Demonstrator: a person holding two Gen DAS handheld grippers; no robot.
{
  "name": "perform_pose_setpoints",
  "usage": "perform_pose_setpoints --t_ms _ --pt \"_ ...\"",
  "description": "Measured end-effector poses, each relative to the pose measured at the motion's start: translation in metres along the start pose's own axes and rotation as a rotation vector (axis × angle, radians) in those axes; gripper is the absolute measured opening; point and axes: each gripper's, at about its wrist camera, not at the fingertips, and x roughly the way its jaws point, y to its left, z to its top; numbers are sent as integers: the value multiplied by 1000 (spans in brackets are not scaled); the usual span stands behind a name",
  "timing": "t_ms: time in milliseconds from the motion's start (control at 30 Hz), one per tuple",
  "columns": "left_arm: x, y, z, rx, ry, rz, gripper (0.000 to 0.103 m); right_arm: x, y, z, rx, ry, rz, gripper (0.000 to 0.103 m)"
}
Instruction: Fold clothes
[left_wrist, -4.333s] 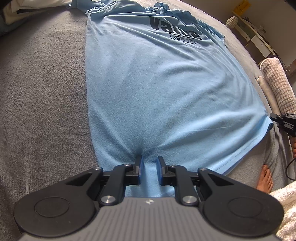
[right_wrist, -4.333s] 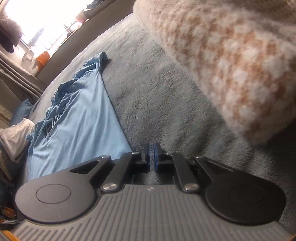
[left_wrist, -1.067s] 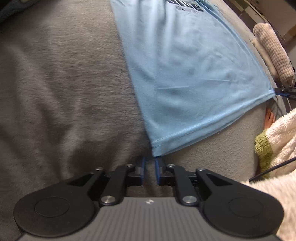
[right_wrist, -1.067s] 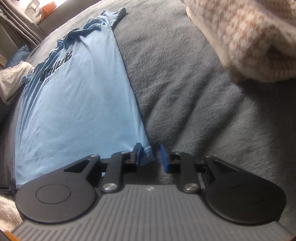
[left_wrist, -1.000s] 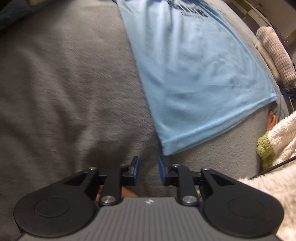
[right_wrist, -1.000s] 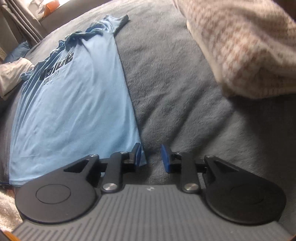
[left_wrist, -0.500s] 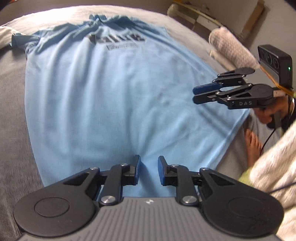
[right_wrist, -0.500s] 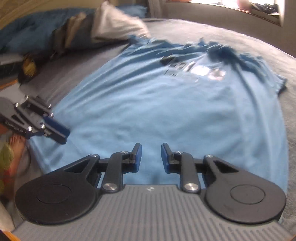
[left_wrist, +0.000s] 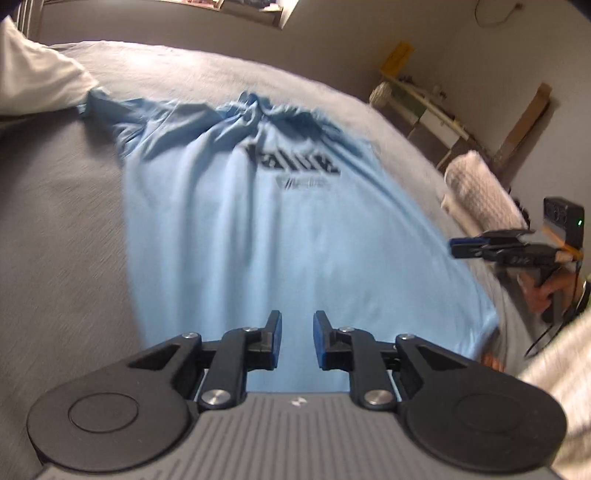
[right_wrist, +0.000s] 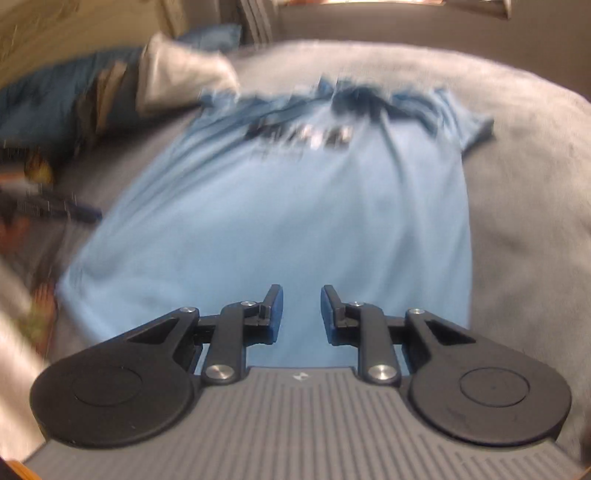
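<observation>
A: Where did the shirt (left_wrist: 288, 236) lie, and which way did it run?

B: Flat on the grey blanket (left_wrist: 62, 229), print side up. Long axis ran away from both cameras: hem nearest, collar and black lettering at the far end. One sleeve reached toward the white pillow (left_wrist: 33, 81).

A: Cloth and texture?

B: Light blue thin knit, smooth across the body, bunched into folds at the collar and shoulders. Blanket looked fleecy with a short nap. A cream knobbly roll (left_wrist: 480, 192) lay beside the shirt's right edge.

A: Left gripper (left_wrist: 297, 341)?

B: Above the hem, jaws parted by a moderate gap, nothing between them.

A: Right gripper (right_wrist: 297, 314)?

B: Same: jaws apart, holding nothing, over the hem end. Frames were motion-blurred; contact with the cloth could not be judged.
</observation>
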Motion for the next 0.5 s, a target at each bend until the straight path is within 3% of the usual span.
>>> perform_pose_setpoints --t_ms 100,200,400,500 --pt "48 9 12 -70 8 64 18 48 -3 18 7 5 -61 20" --pt "53 22 6 -107 -4 88 10 64 -24 6 -23 54 -144 17" --pt "40 40 -7 -228 -42 96 9 14 -83 -19 168 80 -276 10" --pt "38 40 -8 -261 -60 117 10 1 -93 -8 239 17 -284 13"
